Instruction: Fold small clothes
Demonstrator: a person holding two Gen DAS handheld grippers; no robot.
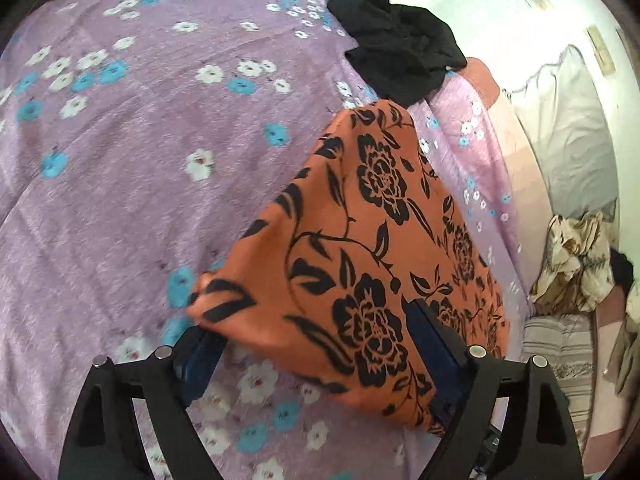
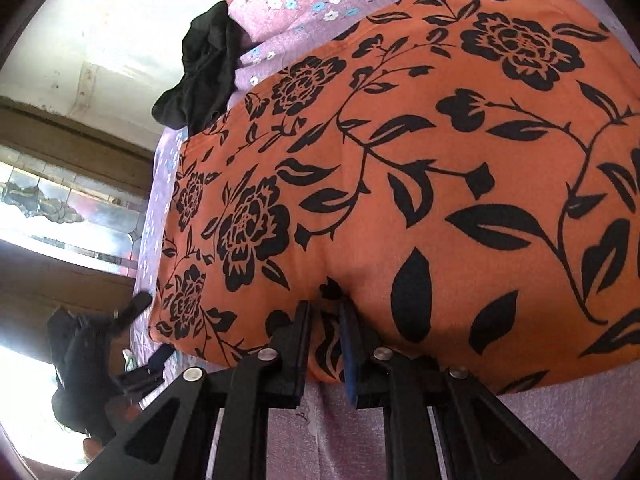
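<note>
An orange cloth with black flowers (image 1: 360, 240) lies flat on the purple flowered bedsheet (image 1: 120, 168). My left gripper (image 1: 310, 322) is open, its jaws wide apart. The cloth's near corner lies between its fingers (image 1: 430, 328), which do not press on it. In the right wrist view the same orange cloth (image 2: 420, 152) fills most of the picture. My right gripper (image 2: 326, 308) is shut on a small fold of the cloth's near edge, its jaws almost together. The left gripper (image 2: 148, 330) shows there at the cloth's left corner.
A crumpled black garment (image 1: 400, 48) (image 2: 204, 68) lies on the bed just beyond the orange cloth's far end. A white pillow (image 1: 568, 132) and a heap of patterned clothes (image 1: 576, 264) lie past the bed's right edge. A glazed door (image 2: 72, 208) stands nearby.
</note>
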